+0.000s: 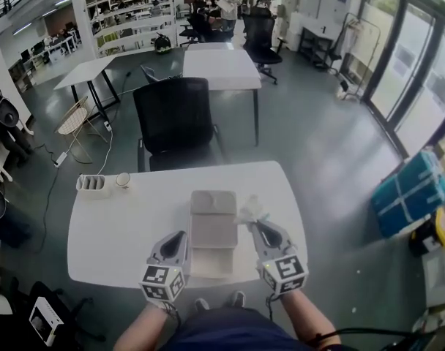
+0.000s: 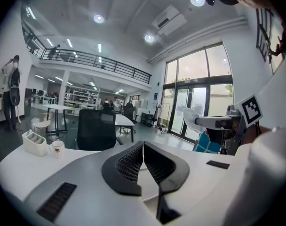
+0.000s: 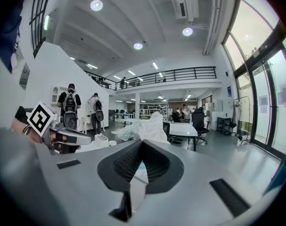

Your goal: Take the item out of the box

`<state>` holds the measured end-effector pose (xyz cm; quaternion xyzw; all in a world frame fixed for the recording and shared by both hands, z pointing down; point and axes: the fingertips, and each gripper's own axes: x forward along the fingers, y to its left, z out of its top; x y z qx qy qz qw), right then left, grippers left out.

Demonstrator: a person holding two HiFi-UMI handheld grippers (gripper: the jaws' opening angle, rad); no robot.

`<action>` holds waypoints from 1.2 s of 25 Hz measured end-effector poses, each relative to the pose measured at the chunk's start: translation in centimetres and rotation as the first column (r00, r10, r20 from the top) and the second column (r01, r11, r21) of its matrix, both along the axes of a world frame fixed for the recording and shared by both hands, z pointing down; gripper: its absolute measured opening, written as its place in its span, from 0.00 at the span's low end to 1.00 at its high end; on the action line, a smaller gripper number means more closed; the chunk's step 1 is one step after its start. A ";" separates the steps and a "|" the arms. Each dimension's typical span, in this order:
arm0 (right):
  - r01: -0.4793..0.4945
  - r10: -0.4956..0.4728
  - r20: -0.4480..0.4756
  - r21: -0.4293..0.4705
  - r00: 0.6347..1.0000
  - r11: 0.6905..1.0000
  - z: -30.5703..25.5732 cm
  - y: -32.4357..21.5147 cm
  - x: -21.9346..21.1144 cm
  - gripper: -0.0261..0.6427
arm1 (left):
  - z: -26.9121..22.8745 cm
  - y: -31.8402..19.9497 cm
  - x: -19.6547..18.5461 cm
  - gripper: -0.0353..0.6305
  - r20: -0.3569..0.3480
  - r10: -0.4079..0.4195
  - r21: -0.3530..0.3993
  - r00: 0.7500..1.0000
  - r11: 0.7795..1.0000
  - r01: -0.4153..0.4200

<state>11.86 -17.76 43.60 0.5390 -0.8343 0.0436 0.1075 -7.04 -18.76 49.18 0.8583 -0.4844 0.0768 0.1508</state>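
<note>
At a white table point(image 1: 113, 229) in an open-plan workshop, a person works two hand-held grippers over a box; on the table's far left corner stand one white desk holder point(image 1: 93, 186) and, just beside it, one small cup point(image 1: 123, 180); one black chair point(image 1: 175, 119) is drawn up to the far edge.

The left gripper point(image 1: 181, 236) rests at the near left side of the box, its jaws pressed together with nothing between them; the single pale box point(image 1: 213, 234) lies mid-table between the two grippers, its long axis running straight away from the person, a lid-like flap at the far end.

To the right of the box, the one crumpled, film-wrapped item point(image 1: 249, 210) rises just past the box's right edge, clear of the inside as far as the head view shows; the right gripper point(image 1: 258, 227) has its jaws clamped flat on the item's lower end, so the wrapping billows up beyond the tips.

The relation that counts: the item sits ahead of and above the right claw, to the right of the box, already in the right hand's keeping and well apart from the left; the removal looks all but done, and what remains is probably to carry the item out to the bare table on the right; the thin wrapping may slip or tear if tugged.

Count: two grippers, one box, one item, one holder, one cup.
</note>
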 end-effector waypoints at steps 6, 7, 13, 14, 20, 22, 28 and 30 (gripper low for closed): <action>-0.099 0.098 0.032 0.037 0.995 0.994 -1.3 -1.2 4.2 0.06 | -1.1 -1.2 0.5 0.10 0.001 -0.003 0.029 1.000 1.000 0.003; -0.118 0.117 0.034 0.036 0.993 0.992 -1.2 -1.4 4.9 0.06 | -1.0 -1.3 0.3 0.10 0.002 -0.007 0.026 1.000 1.000 0.007; -0.191 0.190 0.039 0.017 0.981 0.981 -0.3 -1.4 7.7 0.06 | -0.4 -1.2 -0.4 0.10 0.009 -0.030 0.006 1.000 1.000 0.030; -0.192 0.191 0.041 0.015 0.981 0.981 0.0 -1.4 7.9 0.06 | -0.3 -1.2 -0.5 0.10 0.010 -0.033 0.004 0.999 0.999 0.033; -0.207 0.207 0.025 0.016 0.978 0.978 0.8 -1.7 8.6 0.06 | -0.2 -1.3 -0.4 0.10 0.019 -0.041 0.001 0.999 0.999 0.041; -0.212 0.211 0.027 0.001 0.977 0.977 1.9 -1.8 9.0 0.06 | -0.1 -1.3 -0.5 0.10 0.023 -0.044 -0.002 0.999 0.999 0.044; -0.250 0.252 0.021 -0.089 0.967 0.964 6.0 -2.3 10.7 0.06 | 0.8 -0.9 -1.0 0.10 0.040 -0.062 -0.025 0.997 0.998 0.064; -0.253 0.257 0.023 -0.111 0.966 0.961 7.3 -2.4 10.9 0.06 | 1.1 -0.7 -1.2 0.10 0.045 -0.069 -0.033 0.997 0.997 0.071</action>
